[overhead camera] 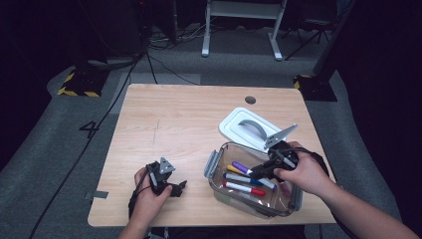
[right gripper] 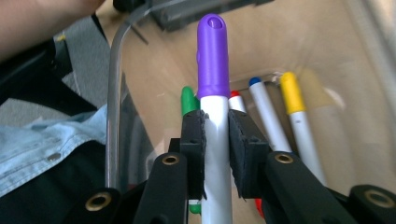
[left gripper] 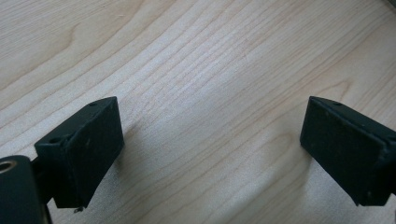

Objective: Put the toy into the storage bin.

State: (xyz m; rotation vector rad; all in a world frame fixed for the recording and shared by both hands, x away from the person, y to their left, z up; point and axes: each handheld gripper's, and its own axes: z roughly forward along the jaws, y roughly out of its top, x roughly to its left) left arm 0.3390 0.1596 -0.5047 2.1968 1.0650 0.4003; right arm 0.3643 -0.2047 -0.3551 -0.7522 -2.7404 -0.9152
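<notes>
While the right claw (right gripper: 215,135) grips the purple-capped marker (right gripper: 214,88) by its white barrel just below the cap, its jaws are shut tight on both sides of it, a hold that looks meant for carrying the marker into or out of the clear container (overhead camera: 219,191); which of the 2 I cannot tell. In the high view that claw sits over the container's right half, with the marker angled across the others. The left claw (left gripper: 212,140) hangs just over bare table (left gripper: 196,56) with its jaws spread wide and nothing between them, apparently idle and parked well apart from the container. The white lid (overhead camera: 234,127) lies flat on the table just behind the container, presumably set there to leave the opening free.

Counted in the right gripper view, there are 5 markers: 1 purple in the claw, plus 1 green (right gripper: 188,101), 1 red (right gripper: 236,99), 1 blue (right gripper: 255,82) and 1 yellow (right gripper: 291,93) lying in the container. There are 1 container, 1 lid and 2 claws.
</notes>
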